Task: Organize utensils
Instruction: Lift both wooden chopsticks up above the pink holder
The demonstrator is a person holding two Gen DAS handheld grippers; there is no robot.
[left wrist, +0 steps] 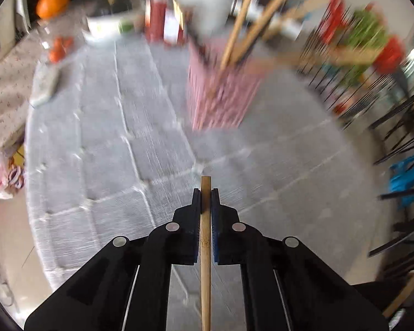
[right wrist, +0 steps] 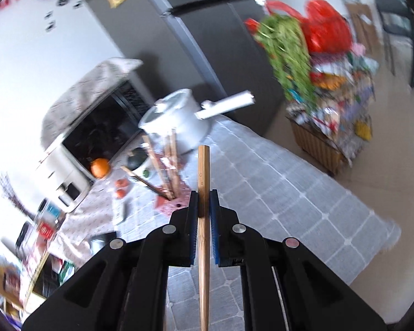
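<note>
My left gripper [left wrist: 206,193] is shut on a bamboo chopstick [left wrist: 206,237] that runs straight between the pads, its blunt end just past the tips. A pink slotted utensil holder [left wrist: 220,96] with several wooden utensils stands ahead on the grey quilted tablecloth [left wrist: 110,151], blurred. My right gripper [right wrist: 204,194] is shut on another bamboo chopstick [right wrist: 203,182], held above the table. The same pink holder [right wrist: 174,201] shows just left of the right gripper's tips.
A white pot [right wrist: 176,121] with a long handle stands behind the holder. An orange [right wrist: 100,167] and a microwave [right wrist: 96,127] are at the left. A black wire rack [left wrist: 394,127] lies to the right. A cluttered basket [right wrist: 325,127] stands on the floor.
</note>
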